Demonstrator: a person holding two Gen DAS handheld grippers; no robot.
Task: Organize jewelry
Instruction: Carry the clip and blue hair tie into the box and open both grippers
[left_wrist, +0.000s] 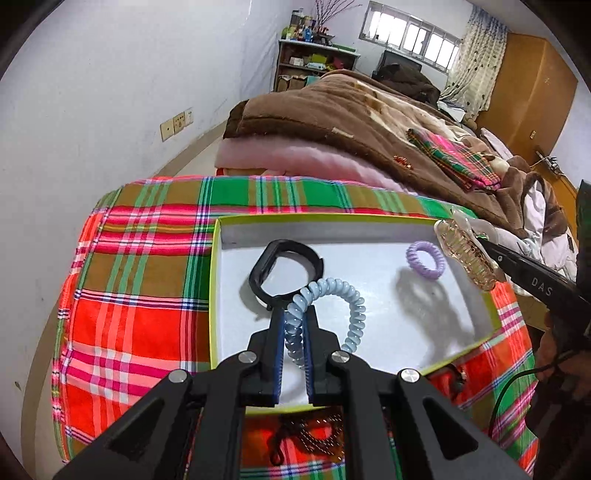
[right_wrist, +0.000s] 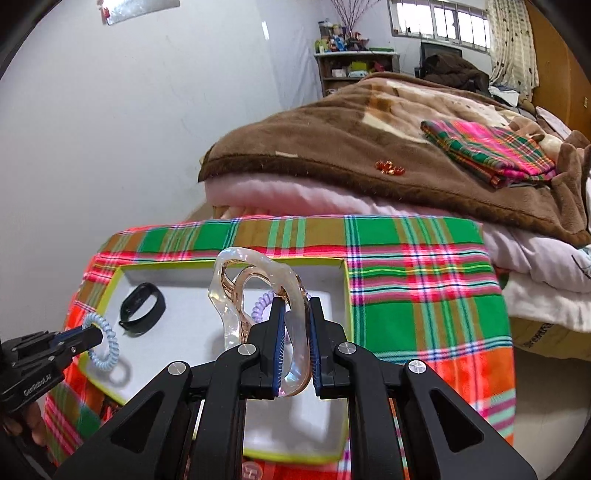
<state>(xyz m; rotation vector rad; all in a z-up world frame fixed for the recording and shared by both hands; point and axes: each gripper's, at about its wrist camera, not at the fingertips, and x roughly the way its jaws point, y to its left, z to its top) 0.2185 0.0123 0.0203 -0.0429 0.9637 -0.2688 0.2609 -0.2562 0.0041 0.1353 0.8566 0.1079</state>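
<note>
Landmark: the shallow white box (left_wrist: 476, 306) w/ yellow-green rim, sitting on a plaid cloth (left_wrist: 140, 266) that covers the surface.

Left tongs (left_wrist: 294, 325) hang over the near side of the box, pointing down into it, clamped on a pale blue spiral hair tie (left_wrist: 332, 291). One side of the coil is pinched between the blue pads; the rest loops out to the right, off the box floor. In the right wrist view the same tongs (right_wrist: 86, 338) reach over the box's left wall w/ the blue tie (right_wrist: 105, 347) dangling from the tips.

Right tongs (right_wrist: 295, 328) are over the box too, clamped on a clear, amber-tinted claw hair clip (right_wrist: 255, 295). Pads grip the clip's rounded handle; the toothed part sticks out beyond the tips, above the box floor. In the left wrist view the clip (left_wrist: 465, 254) hangs over the box's far right corner, held by the right tongs (left_wrist: 487, 245).

Inside the box: a black band (left_wrist: 284, 266) lies flat near the far left part, and a lilac spiral hair tie (left_wrist: 424, 254) lies near the far right part, well apart from the band.

Just outside the box's near wall, some dark chain-like pieces (left_wrist: 314, 435) lie on the cloth; too hidden by the tongs to say what they are.

Beyond the box: a bed w/ a brown blanket (right_wrist: 351, 147) and a folded plaid cloth (right_wrist: 491, 151) on top.
</note>
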